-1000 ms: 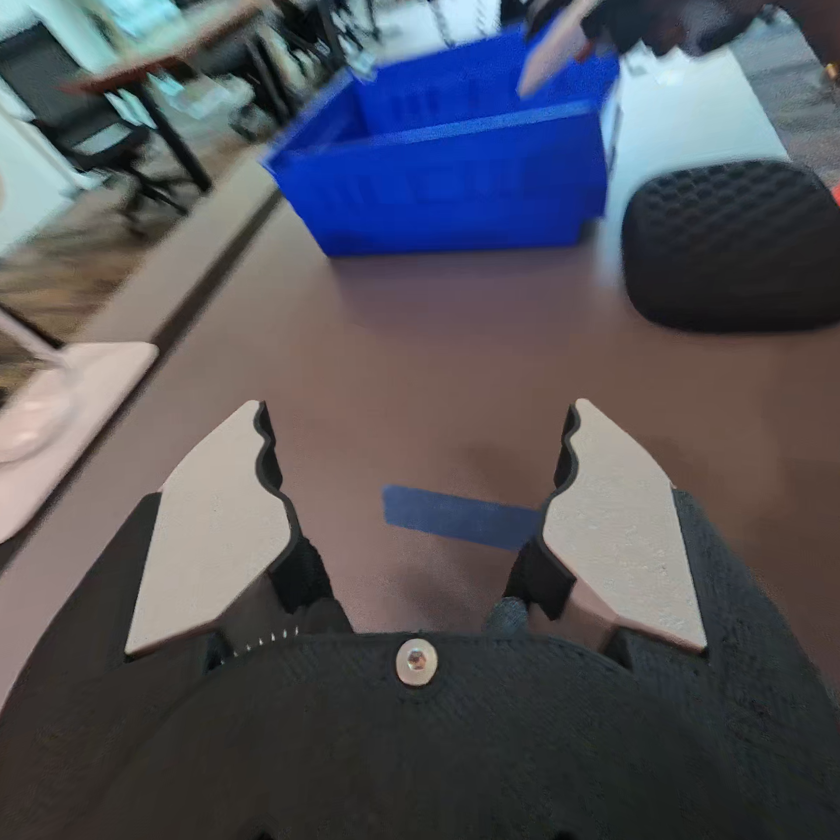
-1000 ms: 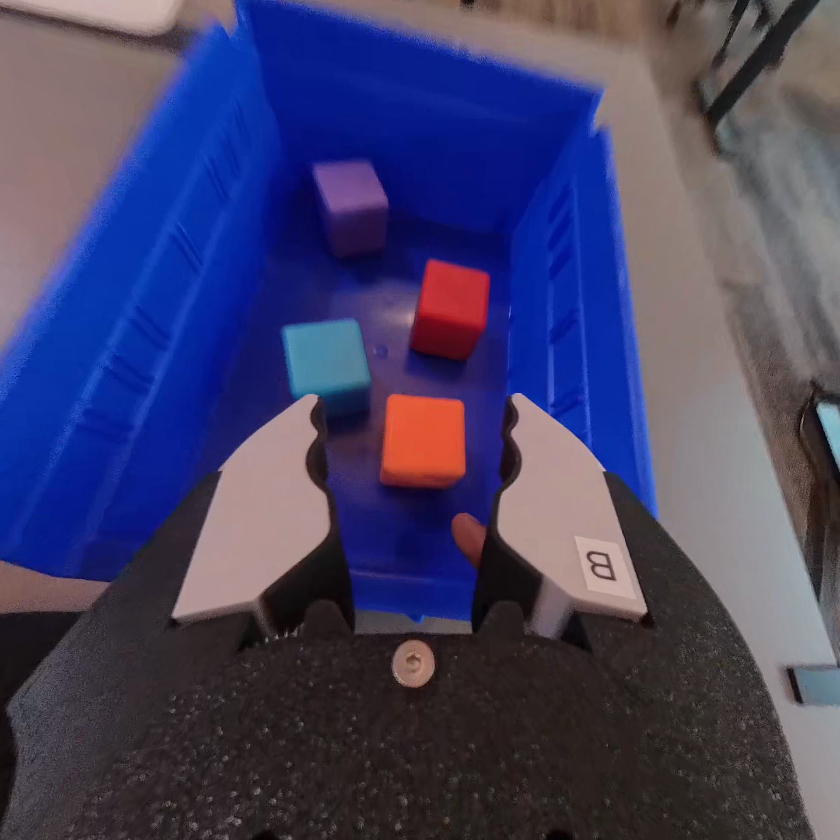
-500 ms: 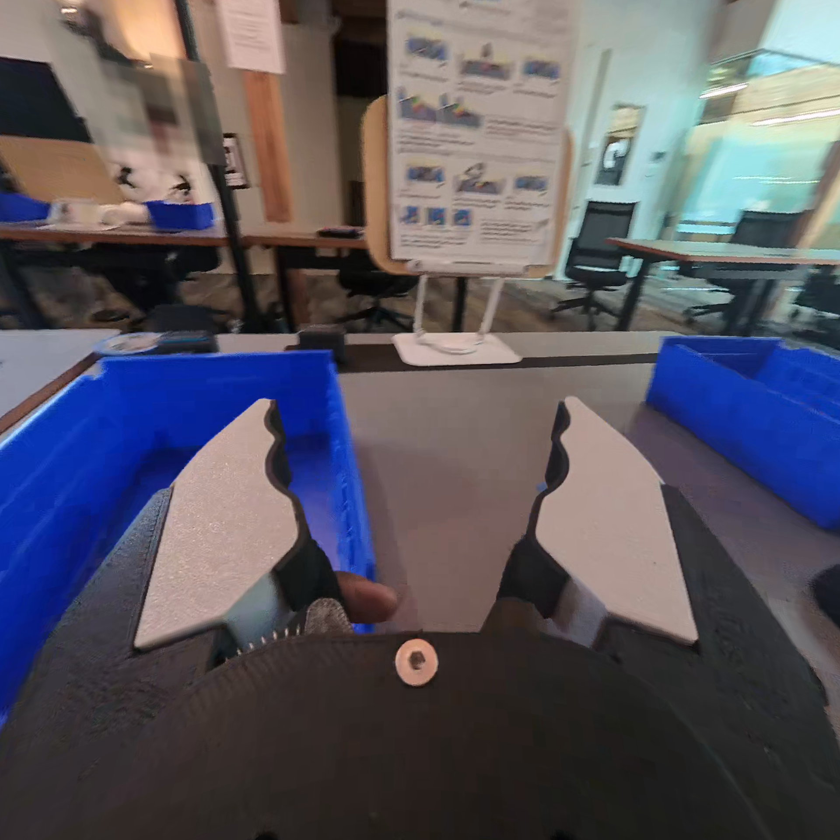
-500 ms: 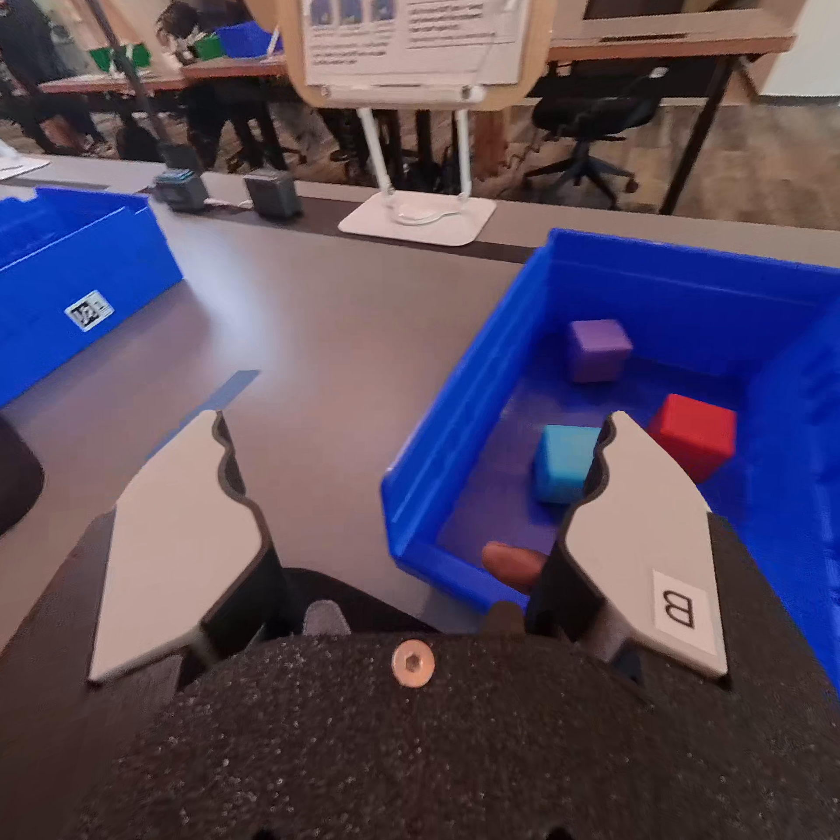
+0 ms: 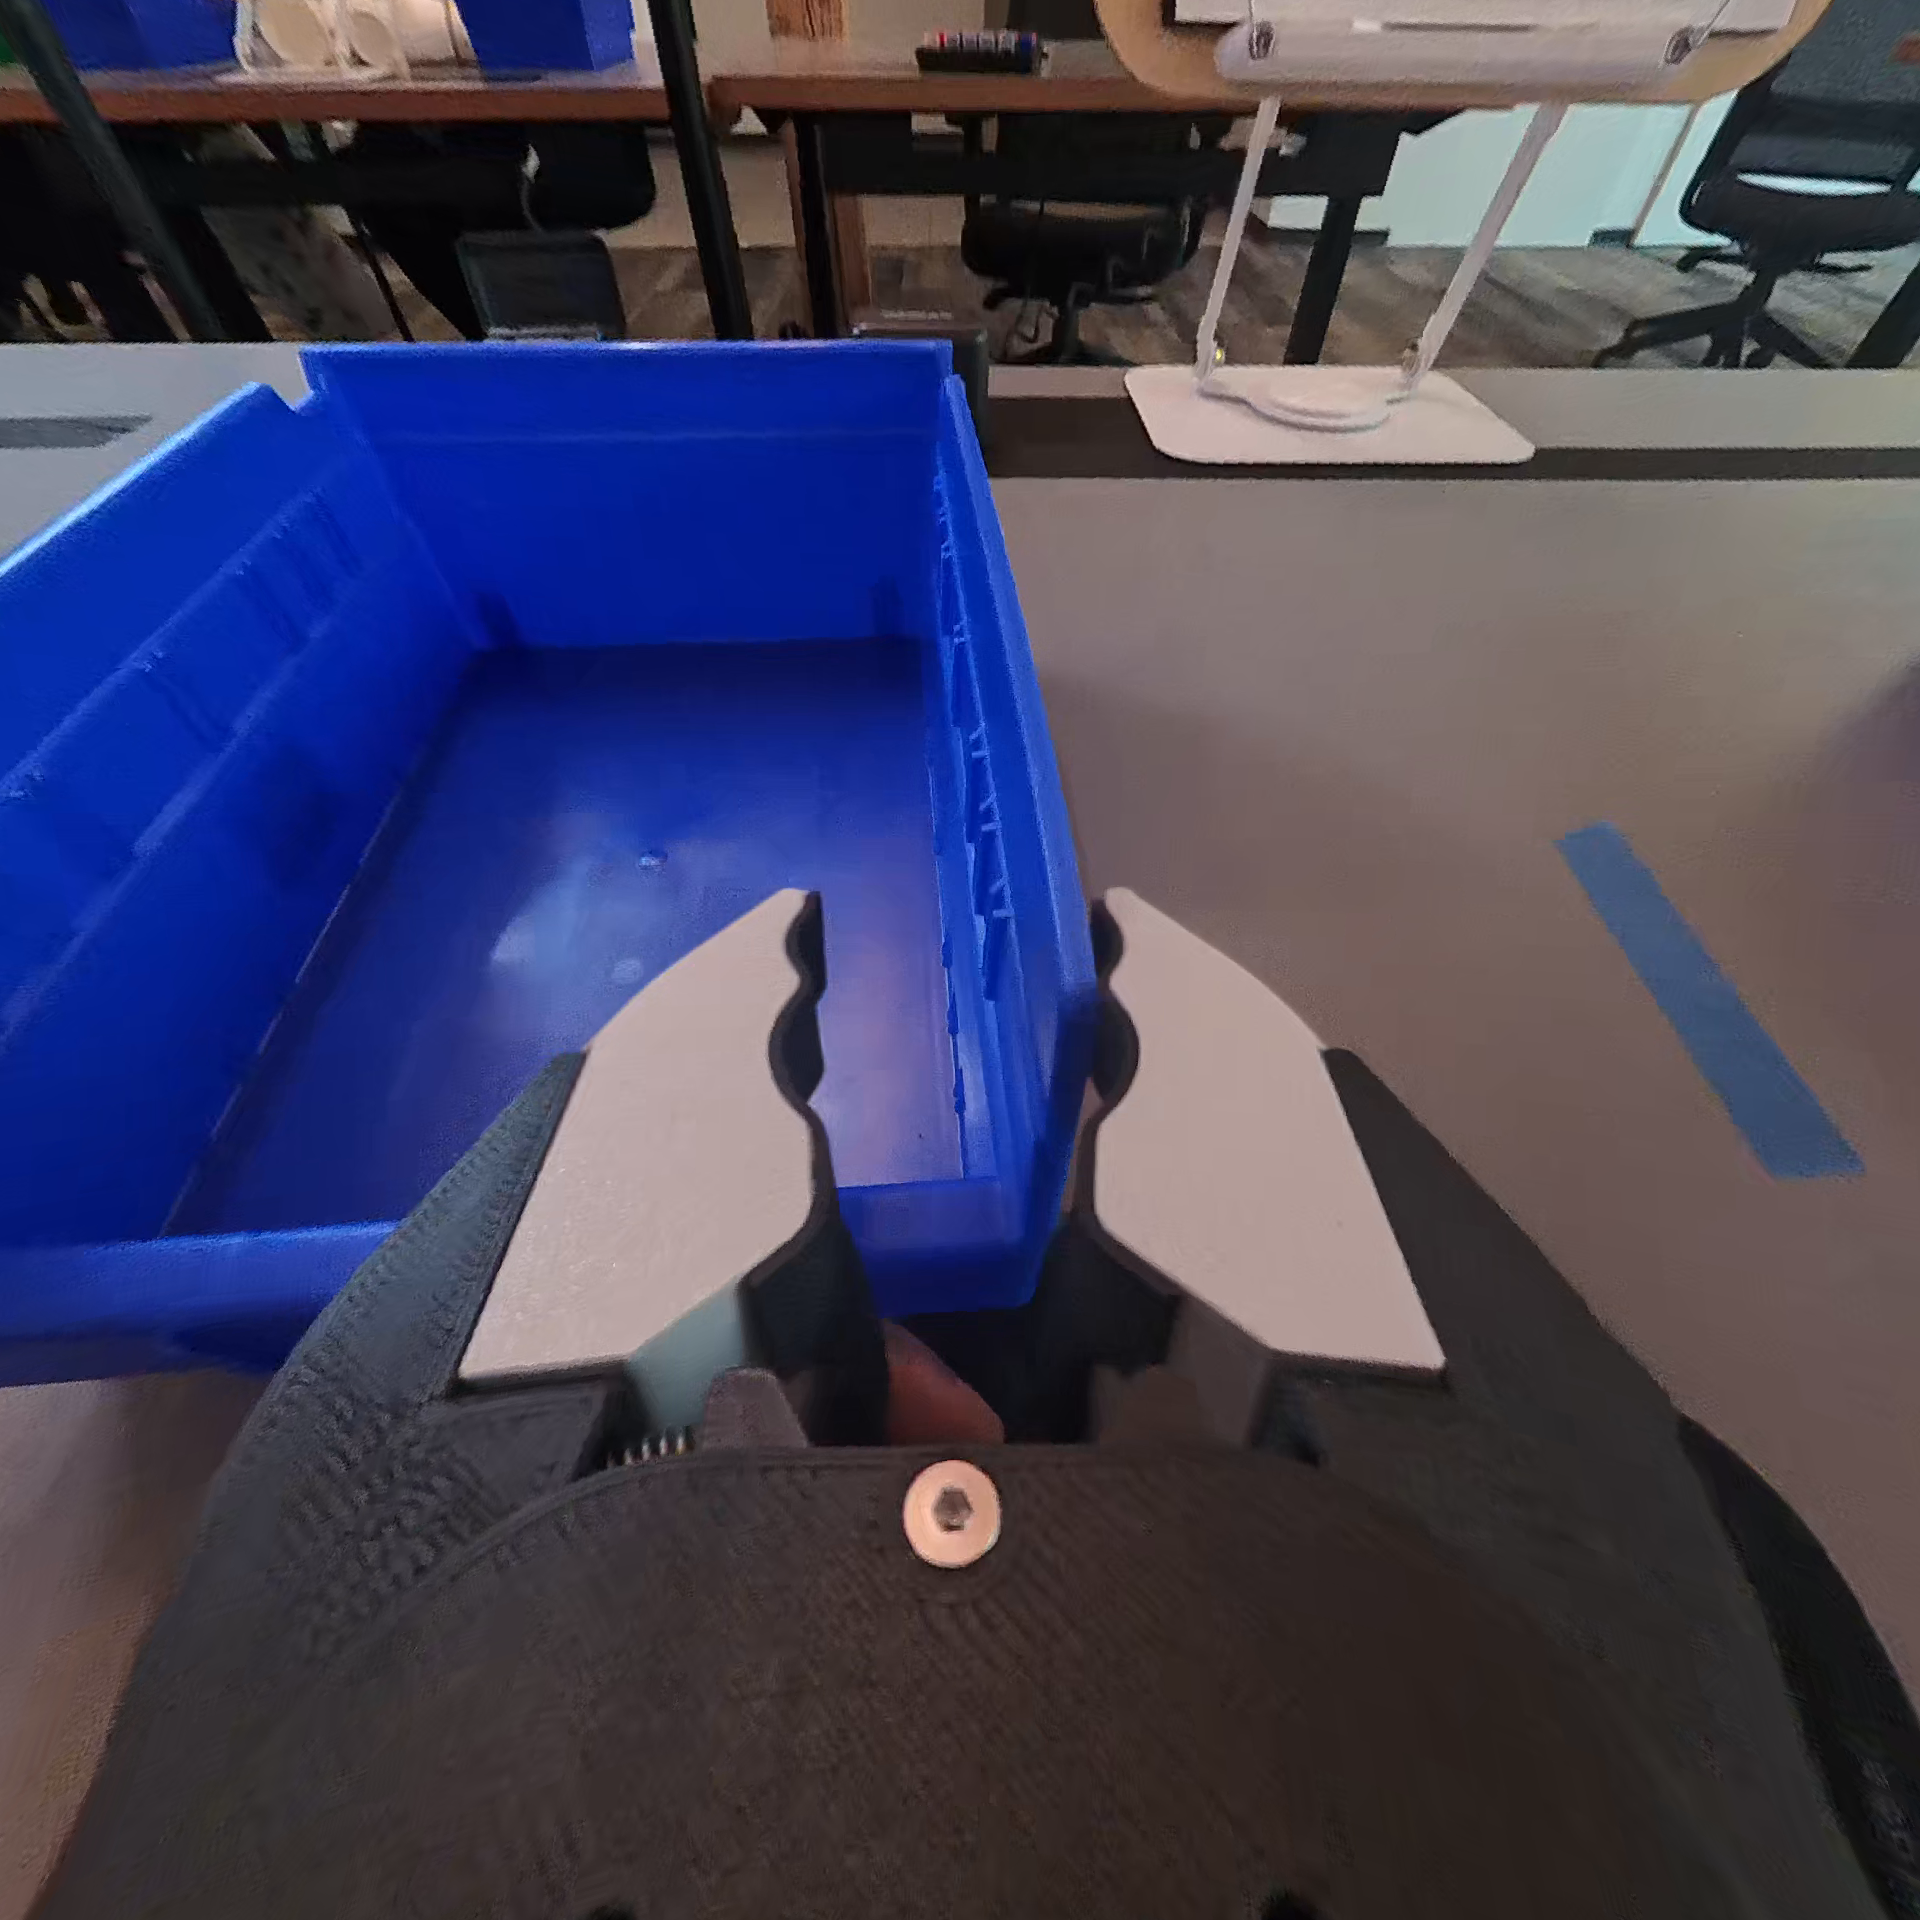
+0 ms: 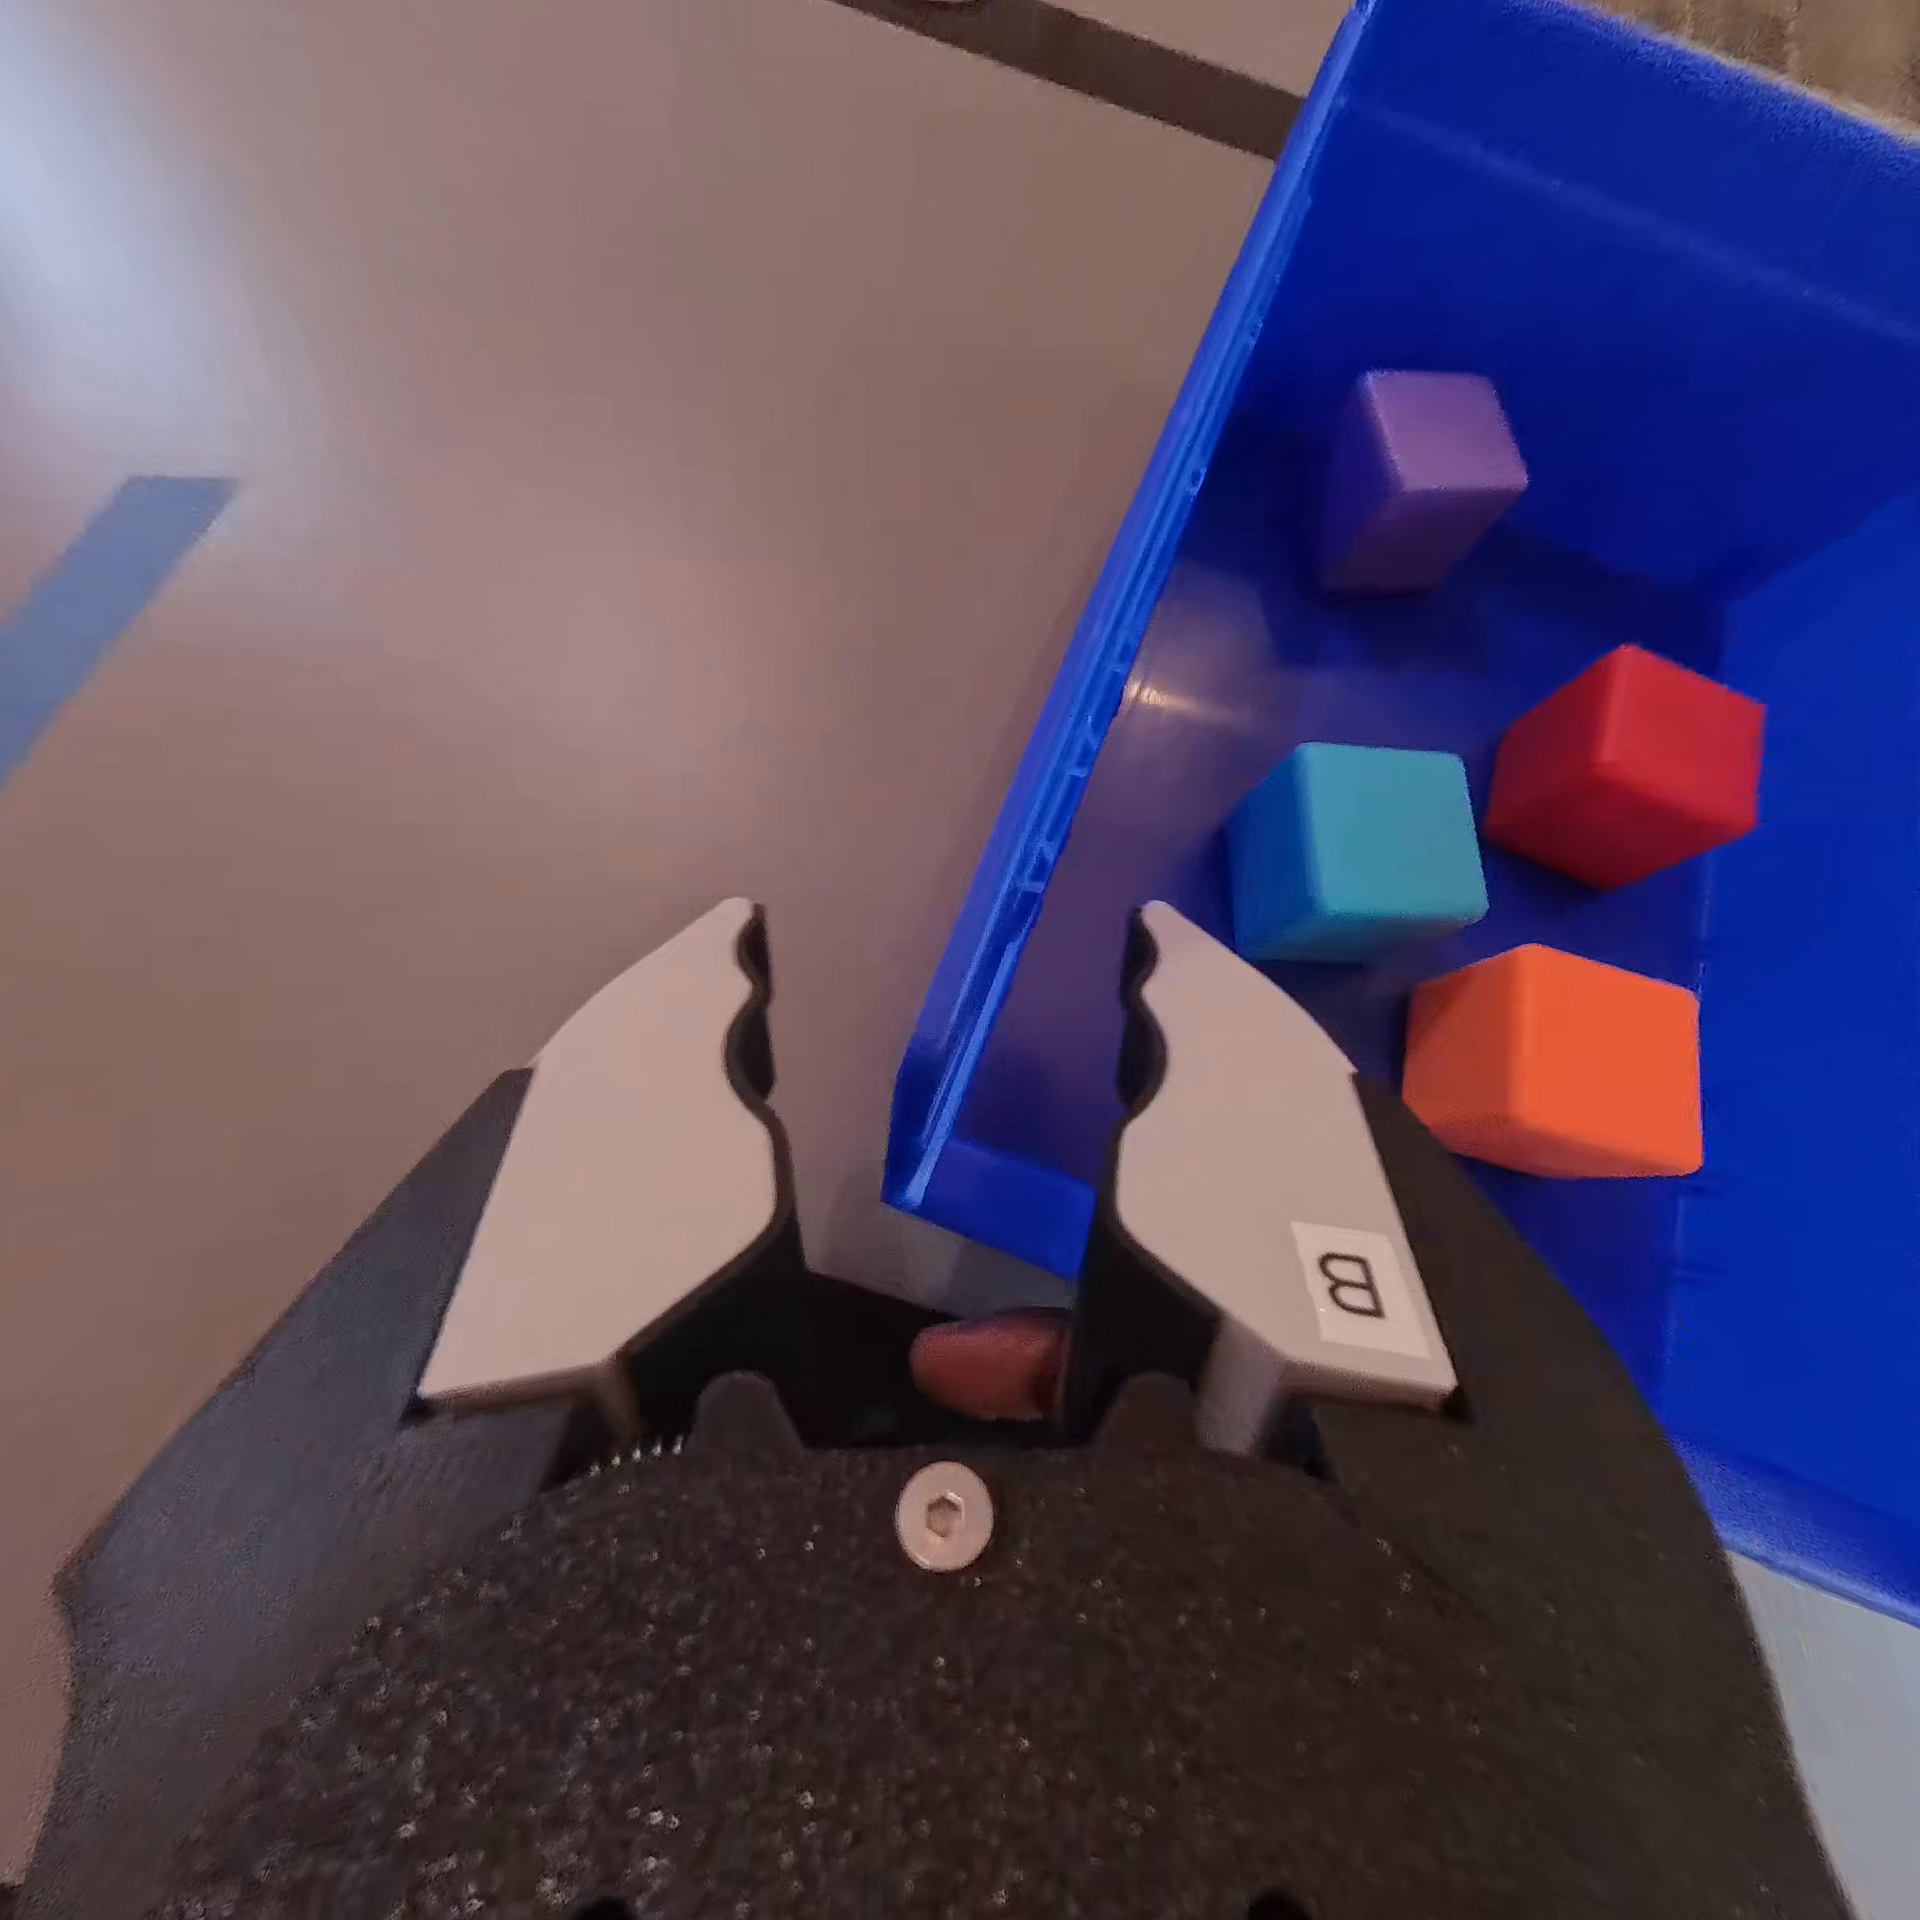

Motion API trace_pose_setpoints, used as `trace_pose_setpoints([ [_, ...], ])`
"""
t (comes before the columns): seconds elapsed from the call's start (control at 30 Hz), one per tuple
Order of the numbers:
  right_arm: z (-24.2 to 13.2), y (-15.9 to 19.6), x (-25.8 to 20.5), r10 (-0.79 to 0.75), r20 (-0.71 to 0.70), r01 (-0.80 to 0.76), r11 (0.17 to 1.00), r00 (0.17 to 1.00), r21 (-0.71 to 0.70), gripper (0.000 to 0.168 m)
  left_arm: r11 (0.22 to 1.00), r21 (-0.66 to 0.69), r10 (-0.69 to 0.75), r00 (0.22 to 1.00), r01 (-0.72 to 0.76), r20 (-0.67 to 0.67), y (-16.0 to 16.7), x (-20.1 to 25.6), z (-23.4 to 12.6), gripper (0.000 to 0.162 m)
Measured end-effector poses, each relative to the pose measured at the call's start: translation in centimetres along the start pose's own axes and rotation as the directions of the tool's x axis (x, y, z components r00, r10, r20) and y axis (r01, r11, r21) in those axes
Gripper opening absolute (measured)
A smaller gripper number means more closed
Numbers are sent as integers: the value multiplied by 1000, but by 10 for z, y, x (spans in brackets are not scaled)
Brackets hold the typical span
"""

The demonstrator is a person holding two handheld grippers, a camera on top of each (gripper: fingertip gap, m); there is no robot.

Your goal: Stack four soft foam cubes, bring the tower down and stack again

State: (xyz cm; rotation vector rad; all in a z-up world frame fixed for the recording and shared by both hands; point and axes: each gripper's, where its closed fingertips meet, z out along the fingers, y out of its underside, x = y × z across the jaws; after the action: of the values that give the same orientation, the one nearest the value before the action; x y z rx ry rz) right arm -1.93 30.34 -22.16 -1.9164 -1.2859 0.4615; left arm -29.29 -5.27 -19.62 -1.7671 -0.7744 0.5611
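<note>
Left tool (image 5: 954, 914) released, straddling right wall of a bare blue bin (image 5: 416, 582). Right tool (image 6: 943, 925) released over corner of second bin (image 6: 1091, 727) holding purple cube (image 6: 1423, 478), red cube (image 6: 1631, 758), teal cube (image 6: 1361, 842), orange cube (image 6: 1558, 1060).

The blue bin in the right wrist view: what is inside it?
Four foam cubes lie apart on the blue bin's floor: purple cube, red cube, teal cube, orange cube. The gripper covers its near corner.
</note>
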Motion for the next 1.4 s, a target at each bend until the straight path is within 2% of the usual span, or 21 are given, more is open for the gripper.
trace_pose_setpoints([
  [0.07,4,3,3,-6,-16,6,1000,1000,-16,40,1000,-20,5,999,-6,-41,2,3,2,38],
  [0.13,8,5,4,-29,-27,28,999,999,-24,23,999,-46,16,996,-20,-87,6,9,4,13],
  [0.2,9,5,4,-37,-25,37,999,999,-21,20,998,-47,46,996,-50,-75,6,7,5,9],
  [0.33,10,5,5,-76,-11,76,997,997,-23,20,972,-31,229,970,-232,-88,7,4,4,7],
  [0.53,11,4,6,-166,66,166,986,984,-8,20,968,52,246,902,-244,-355,10,8,-5,6],
  [0.7,14,1,12,-229,195,219,973,954,73,18,966,147,257,761,-212,-595,15,12,-20,6],
  [0.93,32,-13,36,-397,324,343,915,859,213,7,945,206,313,523,-254,-793,19,19,-31,7],
  [1.17,52,-33,31,-478,527,271,865,703,422,5,937,238,310,296,-256,-903,19,41,-32,7],
  [1.4,77,-56,19,-543,605,254,828,583,499,5,935,241,278,116,-260,-954,21,59,-36,8],
])
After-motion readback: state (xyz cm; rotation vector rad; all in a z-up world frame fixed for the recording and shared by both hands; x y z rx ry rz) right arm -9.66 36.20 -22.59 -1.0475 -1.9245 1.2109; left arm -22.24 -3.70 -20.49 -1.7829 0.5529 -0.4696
